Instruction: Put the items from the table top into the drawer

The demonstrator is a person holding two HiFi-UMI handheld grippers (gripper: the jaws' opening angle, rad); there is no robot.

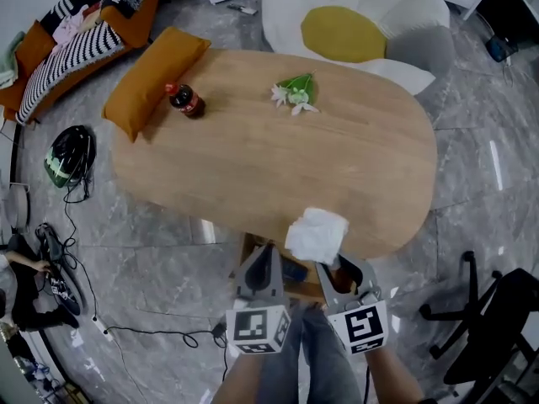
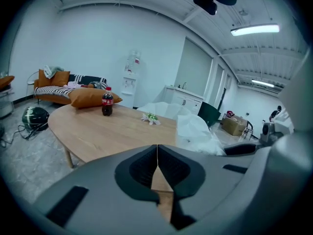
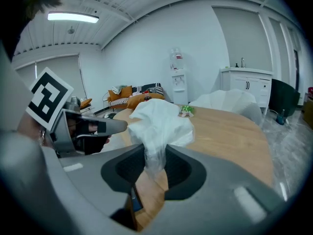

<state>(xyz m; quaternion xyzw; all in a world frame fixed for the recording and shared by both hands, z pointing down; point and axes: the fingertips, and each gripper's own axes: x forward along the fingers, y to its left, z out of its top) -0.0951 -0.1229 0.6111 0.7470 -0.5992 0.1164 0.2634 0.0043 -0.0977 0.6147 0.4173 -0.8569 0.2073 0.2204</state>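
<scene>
**White crumpled bundle [image 1: 317, 234] [image 3: 159, 124] pinched in your right gripper [image 1: 331, 268] [image 3: 155, 163]**

White and thin, either plastic film or tissue, the bundle sits in your right gripper. Its 2 jaws are drawn narrow on the bundle's lower end, and the pads press into it from both sides. The loose, puffy part billows out beyond the jaw tips. In the head view it hangs over the near edge of the oval light-wood table [image 1: 253, 167], and whether it touches the wood there you cannot tell.

Your left gripper [image 1: 268, 257] [image 2: 157, 163] is just beside the right 1, to the left of the bundle and apart from it. Its jaws are closed together tip to tip with nothing between them.

Both grippers point forward and down at the table's near edge. Below and between them is the brown wooden drawer [image 3: 152, 195], which stands open under the tabletop and is largely covered by the grippers. A small dark blue thing [image 3: 136, 199] lies in it, too hidden to identify.

2 other items are on the tabletop, well apart from both grippers at the far side:
- The dark cola bottle with the red label [image 1: 185, 100] [image 2: 107, 102] is at the far left, next to a long orange cushion [image 1: 152, 78] at the table's edge.
- The small green-and-white flower sprig [image 1: 295, 93] [image 2: 150, 117] [image 3: 186, 110] lies near the middle of the far edge.
</scene>
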